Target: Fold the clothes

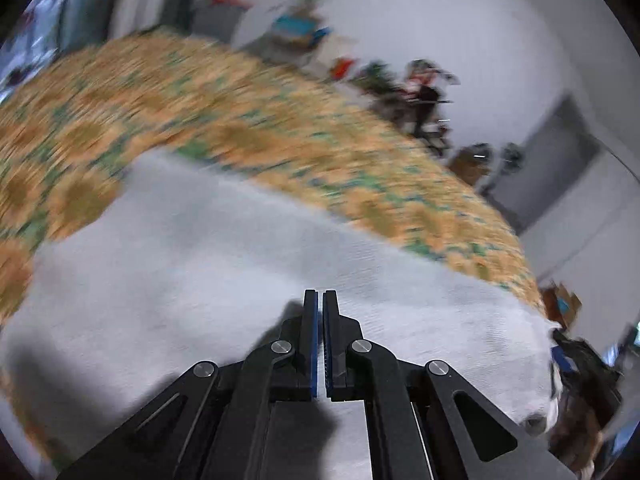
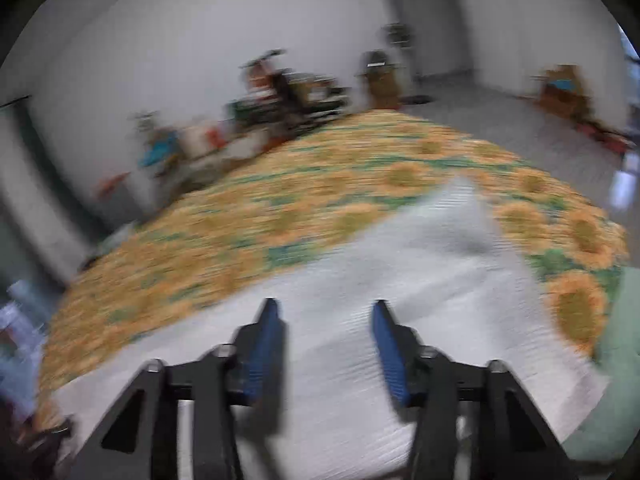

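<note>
1. Left gripper: the two black fingers with blue pads stand pressed together, with only a thin slit between them. No cloth shows between the pads, so the jaws are closed on nothing visible. The gripper hangs over the white garment.

2. White garment, left wrist view: the ribbed white cloth lies spread flat on the sunflower bedsheet. It fills the lower half of the frame, from the left edge to the right edge. Its far edge runs diagonally, higher at the left and lower at the right. The gripper's shadow falls on the cloth just left of the fingers.

3. Background, left wrist view: blurred household clutter stands along the white wall beyond the bed. Individual items cannot be identified.

4. Right gripper: the two fingers stand wide apart, blue pads facing each other, with bare cloth visible between them. The jaws are open and hold nothing.

5. White garment, right wrist view: the cloth lies under and ahead of the gripper on the sunflower bedsheet. One corner tapers to a point toward the upper right.

6. Pale green cloth: it lies at the right frame edge, touching or overlapping the white garment; which one cannot be determined.
</note>
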`<state>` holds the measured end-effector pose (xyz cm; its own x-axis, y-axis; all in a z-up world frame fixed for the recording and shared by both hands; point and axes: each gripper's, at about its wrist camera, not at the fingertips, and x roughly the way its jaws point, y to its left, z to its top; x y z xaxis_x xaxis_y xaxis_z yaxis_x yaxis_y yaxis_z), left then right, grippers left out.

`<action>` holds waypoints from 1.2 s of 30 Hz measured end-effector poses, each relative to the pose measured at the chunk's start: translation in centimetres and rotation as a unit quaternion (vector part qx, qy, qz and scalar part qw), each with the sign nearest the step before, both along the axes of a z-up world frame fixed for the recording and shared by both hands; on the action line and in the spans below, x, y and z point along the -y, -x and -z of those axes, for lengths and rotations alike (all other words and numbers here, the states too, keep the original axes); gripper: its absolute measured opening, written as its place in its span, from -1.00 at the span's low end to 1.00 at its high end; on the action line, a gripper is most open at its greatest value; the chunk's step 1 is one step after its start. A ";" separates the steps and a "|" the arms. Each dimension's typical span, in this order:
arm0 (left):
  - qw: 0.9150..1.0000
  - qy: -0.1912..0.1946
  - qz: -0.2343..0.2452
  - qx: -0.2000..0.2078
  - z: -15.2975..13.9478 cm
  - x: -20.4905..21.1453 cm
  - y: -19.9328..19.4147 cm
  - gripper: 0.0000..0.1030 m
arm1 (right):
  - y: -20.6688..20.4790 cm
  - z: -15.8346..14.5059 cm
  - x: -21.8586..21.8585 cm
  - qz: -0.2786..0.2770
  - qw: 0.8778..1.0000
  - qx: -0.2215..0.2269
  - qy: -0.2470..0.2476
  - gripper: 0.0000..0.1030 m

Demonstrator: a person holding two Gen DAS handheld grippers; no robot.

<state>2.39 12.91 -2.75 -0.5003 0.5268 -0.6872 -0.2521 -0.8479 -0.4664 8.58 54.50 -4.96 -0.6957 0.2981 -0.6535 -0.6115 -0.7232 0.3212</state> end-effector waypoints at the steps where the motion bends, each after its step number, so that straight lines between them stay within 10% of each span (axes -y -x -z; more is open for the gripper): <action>1: 1.000 -0.006 -0.012 0.019 0.4 1.3 0.3 -0.93 | 0.8 -0.5 1.8 -0.046 0.999 0.003 -0.004 -0.18; 4: 0.998 -0.015 -0.050 0.025 0.3 3.7 0.1 -0.93 | 2.9 -0.4 6.4 -0.152 0.988 0.021 -0.006 -0.20; 11: 0.997 -0.012 -0.073 -0.006 -0.1 6.5 -1.6 -0.96 | 3.3 0.2 10.8 -0.150 0.982 0.072 -0.091 -0.17; 15: 0.999 0.016 -0.051 -0.010 0.3 5.2 -2.6 -0.96 | 2.6 0.0 14.3 -0.235 0.969 0.050 -0.062 -0.20; 23: 0.996 0.009 -0.071 0.048 -0.1 6.5 -3.2 -0.96 | 3.4 2.5 17.5 -0.282 0.948 0.144 -0.045 -0.07; 30: 0.997 0.055 0.035 0.049 -3.2 2.1 -3.9 -0.96 | 3.0 0.3 15.5 -0.265 0.957 0.119 -0.008 0.00; 36: 0.981 0.132 0.126 0.069 -1.7 -2.2 -4.6 -0.96 | 4.8 2.7 16.2 -0.273 0.945 0.177 -0.013 0.16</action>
